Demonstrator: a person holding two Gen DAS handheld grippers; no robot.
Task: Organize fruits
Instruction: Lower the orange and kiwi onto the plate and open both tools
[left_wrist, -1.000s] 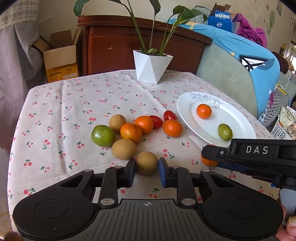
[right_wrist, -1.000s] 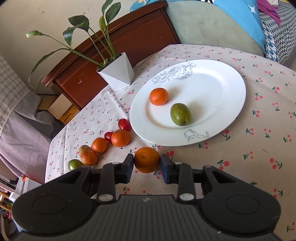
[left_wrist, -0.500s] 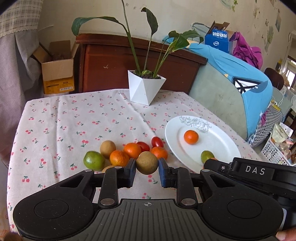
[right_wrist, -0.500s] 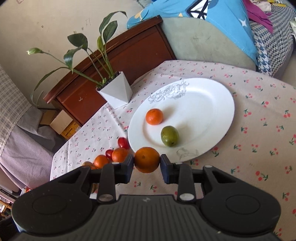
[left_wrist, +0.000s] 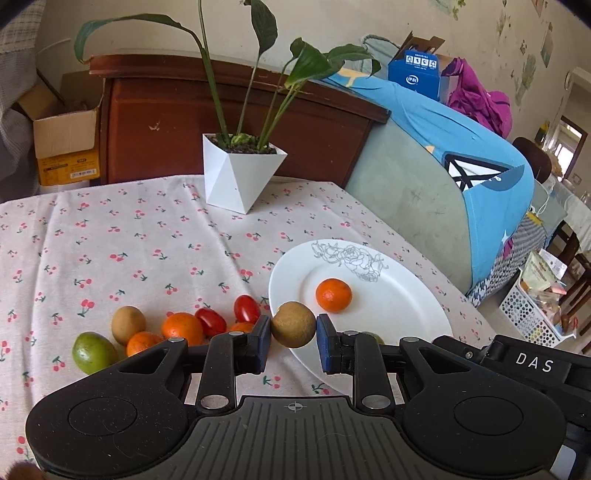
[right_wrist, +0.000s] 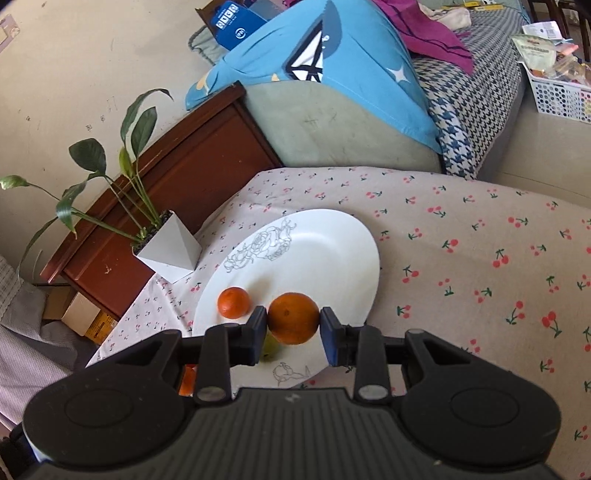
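Fruits lie in a loose cluster at the left of the tabletop (left_wrist: 147, 229): a green fruit (left_wrist: 94, 352) sits farthest left, then a brown round fruit (left_wrist: 128, 325), two oranges (left_wrist: 182, 328) and a pair of cherry tomatoes (left_wrist: 246, 308) just beside the plate's rim. My left tongs (left_wrist: 293, 341) are clamped on another brown round fruit (left_wrist: 293, 325), held in the air in front of the near left edge of the white plate (left_wrist: 399, 306). On that plate rests a small mandarin (left_wrist: 333, 294), below the rose drawing, and a green fruit peeks out behind my left tongs' right finger. A white faceted planter (left_wrist: 242, 173) stands at the tabletop's far side. To the right, my right tongs (right_wrist: 293, 334) are closed on an orange (right_wrist: 293, 323), raised over the plate (right_wrist: 332, 243), with the mandarin (right_wrist: 233, 302) just to its left and a green fruit (right_wrist: 271, 349) partly hidden beneath it.
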